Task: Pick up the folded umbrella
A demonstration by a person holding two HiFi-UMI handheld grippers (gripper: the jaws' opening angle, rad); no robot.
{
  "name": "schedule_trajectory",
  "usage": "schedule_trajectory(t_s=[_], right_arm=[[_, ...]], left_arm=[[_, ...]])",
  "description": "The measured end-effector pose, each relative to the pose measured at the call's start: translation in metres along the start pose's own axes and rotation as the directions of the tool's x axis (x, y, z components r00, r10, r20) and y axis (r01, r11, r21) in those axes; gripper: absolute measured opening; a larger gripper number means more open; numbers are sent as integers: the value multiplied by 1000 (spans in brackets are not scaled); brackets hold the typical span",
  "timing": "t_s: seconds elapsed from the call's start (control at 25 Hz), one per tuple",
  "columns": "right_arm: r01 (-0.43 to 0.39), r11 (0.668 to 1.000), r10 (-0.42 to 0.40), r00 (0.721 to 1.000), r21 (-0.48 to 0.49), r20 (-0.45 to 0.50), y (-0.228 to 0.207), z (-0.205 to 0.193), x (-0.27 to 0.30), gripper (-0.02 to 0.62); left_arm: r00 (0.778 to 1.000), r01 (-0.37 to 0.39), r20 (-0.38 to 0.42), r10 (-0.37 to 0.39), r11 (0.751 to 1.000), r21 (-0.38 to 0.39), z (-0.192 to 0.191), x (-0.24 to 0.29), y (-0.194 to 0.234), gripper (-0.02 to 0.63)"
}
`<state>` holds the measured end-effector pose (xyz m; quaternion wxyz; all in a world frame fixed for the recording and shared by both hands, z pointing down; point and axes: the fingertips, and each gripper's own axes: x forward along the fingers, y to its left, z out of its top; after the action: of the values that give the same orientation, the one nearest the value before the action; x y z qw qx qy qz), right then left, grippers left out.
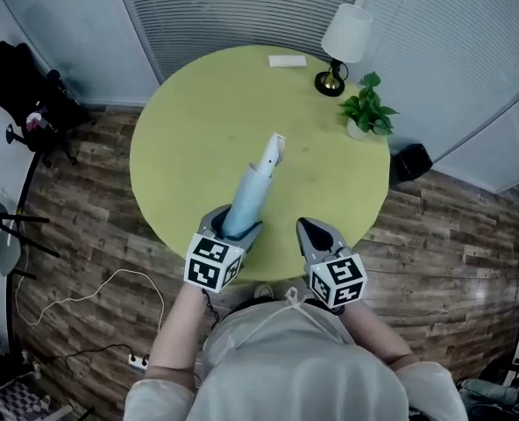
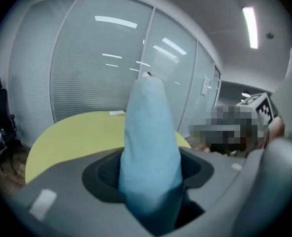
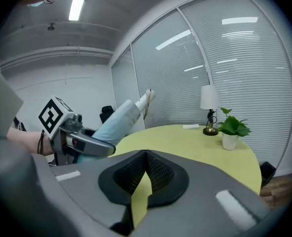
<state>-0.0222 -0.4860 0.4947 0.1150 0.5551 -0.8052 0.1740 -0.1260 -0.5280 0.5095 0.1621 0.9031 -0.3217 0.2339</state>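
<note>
The folded umbrella (image 1: 252, 187) is a light blue bundle with a white tip, held clear of the round yellow-green table (image 1: 189, 121) and slanting up and away from me. My left gripper (image 1: 233, 226) is shut on its near end; in the left gripper view the umbrella (image 2: 148, 142) fills the gap between the jaws of the left gripper (image 2: 151, 181). My right gripper (image 1: 312, 229) hovers beside it at the table's near edge, shut with nothing in it. The right gripper view shows the right gripper (image 3: 145, 154) with tips together, and the umbrella (image 3: 119, 122) off to the left.
At the table's far side stand a white-shaded lamp (image 1: 343, 46), a small potted plant (image 1: 367, 108) and a white card (image 1: 287, 60). A black chair (image 1: 27, 95) is left of the table, a black bin (image 1: 410, 160) right of it. A white cable (image 1: 93, 296) lies on the wood floor.
</note>
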Motion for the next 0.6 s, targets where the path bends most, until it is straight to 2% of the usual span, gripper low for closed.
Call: schedule_trajectory(t_s=[0.12,0.28,0.48,0.6], right_arm=[[-6,1000,7,1000,-17,27,10,10,-1,-2],[-26,999,30,997,-44,75,22,28,-7,-2],[26,997,-15,988,-70,154,21,50,-15,-2],[38,996,-24,985,-77,172,19,56,-15,-2]], left_arm=[[987,-34,158,42,998,-50,25,-28,0,291],[936,-110,325,135,990,-93,49,-68,1,291],[857,-189,466,219,976,-110,65,-100,1,291],[840,-212,485,246,969,-124,69,-104,6,291]])
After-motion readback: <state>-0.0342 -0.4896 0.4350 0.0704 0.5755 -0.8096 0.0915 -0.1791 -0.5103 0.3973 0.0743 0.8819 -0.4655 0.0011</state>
